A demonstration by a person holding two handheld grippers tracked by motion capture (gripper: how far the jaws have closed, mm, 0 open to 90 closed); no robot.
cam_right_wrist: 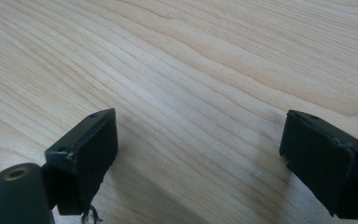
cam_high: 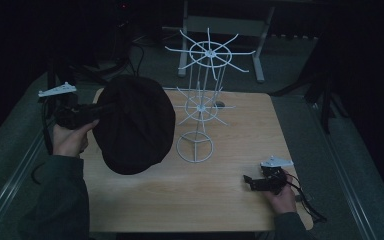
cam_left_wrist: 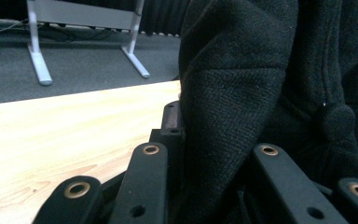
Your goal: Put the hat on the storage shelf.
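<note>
A large black woollen hat (cam_high: 135,125) hangs above the left half of the wooden table (cam_high: 195,200). My left gripper (cam_high: 104,107) comes in from the left and is shut on its edge. In the left gripper view the hat's cloth (cam_left_wrist: 242,84) is pinched between the jaws and hides the right one. A white wire rack (cam_high: 200,107) with two tiers of spokes and a ring base stands just right of the hat. My right gripper (cam_high: 250,181) rests low at the table's front right. Its jaws (cam_right_wrist: 200,144) stand wide apart over bare wood.
Beyond the table's far edge lies grey carpet, with the white metal legs of another desk (cam_high: 260,65) on it. Dark stands and cables (cam_high: 325,100) flank both sides of the table. Bare wood (cam_high: 180,195) runs along the table's front between the two hands.
</note>
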